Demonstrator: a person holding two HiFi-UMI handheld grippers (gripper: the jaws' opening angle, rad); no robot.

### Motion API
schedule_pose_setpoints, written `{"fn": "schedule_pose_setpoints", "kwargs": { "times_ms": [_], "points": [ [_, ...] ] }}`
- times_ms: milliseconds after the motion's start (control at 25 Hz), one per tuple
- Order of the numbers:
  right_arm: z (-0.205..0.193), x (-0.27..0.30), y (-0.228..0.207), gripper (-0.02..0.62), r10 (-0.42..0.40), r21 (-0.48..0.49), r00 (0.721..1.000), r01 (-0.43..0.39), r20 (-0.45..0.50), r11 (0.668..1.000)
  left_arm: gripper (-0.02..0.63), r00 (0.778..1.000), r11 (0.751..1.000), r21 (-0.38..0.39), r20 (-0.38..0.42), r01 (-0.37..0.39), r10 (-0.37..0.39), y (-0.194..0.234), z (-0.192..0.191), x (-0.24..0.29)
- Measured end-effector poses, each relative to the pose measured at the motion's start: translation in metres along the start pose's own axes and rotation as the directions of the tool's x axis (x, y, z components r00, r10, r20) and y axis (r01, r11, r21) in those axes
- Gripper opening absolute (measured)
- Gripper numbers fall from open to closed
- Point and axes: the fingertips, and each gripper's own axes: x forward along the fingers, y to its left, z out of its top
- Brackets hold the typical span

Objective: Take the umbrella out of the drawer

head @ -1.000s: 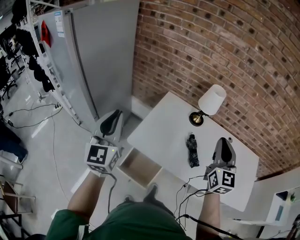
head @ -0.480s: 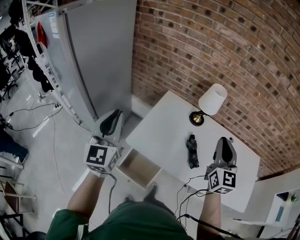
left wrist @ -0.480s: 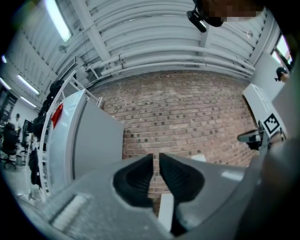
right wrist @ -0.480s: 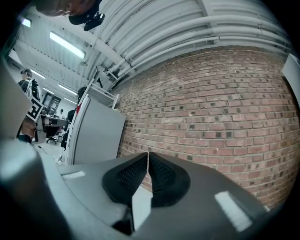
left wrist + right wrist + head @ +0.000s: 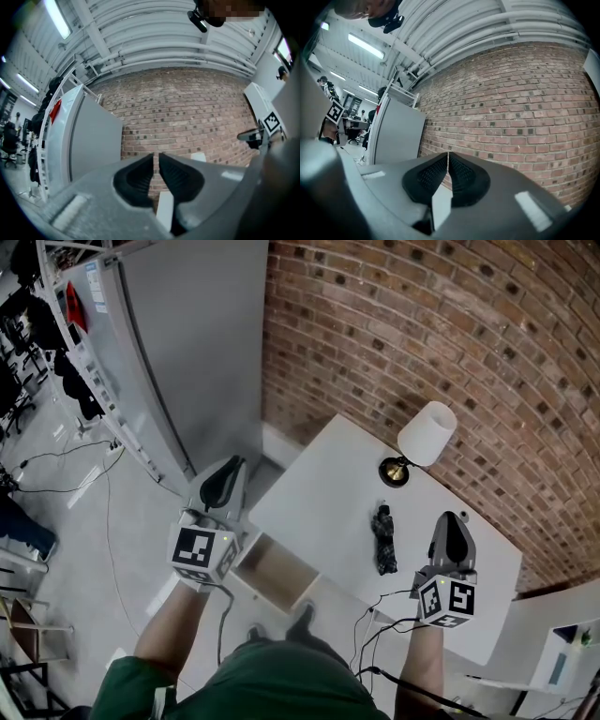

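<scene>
A folded black umbrella [image 5: 382,539] lies on the white table [image 5: 314,488], right of the middle. Below the table's front edge the drawer [image 5: 274,571] stands pulled out, its wooden bottom bare. My left gripper [image 5: 234,465] hovers left of the table, above the drawer's left side; its jaws stand a narrow gap apart with nothing between them [image 5: 156,157]. To the right of the umbrella, my right gripper [image 5: 451,518] hangs over the table, apart from the umbrella. Its pads meet, empty [image 5: 448,157]. Both grippers point at the brick wall.
A lamp [image 5: 427,433] with a white shade stands at the table's back edge by the brick wall [image 5: 422,324]. A tall grey cabinet [image 5: 187,352] rises to the left. Cables [image 5: 56,474] trail across the floor, and cords hang under the right gripper.
The view has shifted slightly. Both grippers keep their stance and their jaws look the same. The umbrella has not moved on the table.
</scene>
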Motion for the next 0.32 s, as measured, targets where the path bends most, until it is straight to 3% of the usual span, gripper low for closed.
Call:
{"fn": "schedule_pose_setpoints", "kwargs": {
  "times_ms": [320],
  "points": [
    [-0.006,0.013,-0.009,0.009,0.017,0.004,1.0,-0.017,-0.002,1.0,0.035,1.0,1.0,0.004,-0.016,-0.009,0.009,-0.004,-0.008,0.014]
  ]
}}
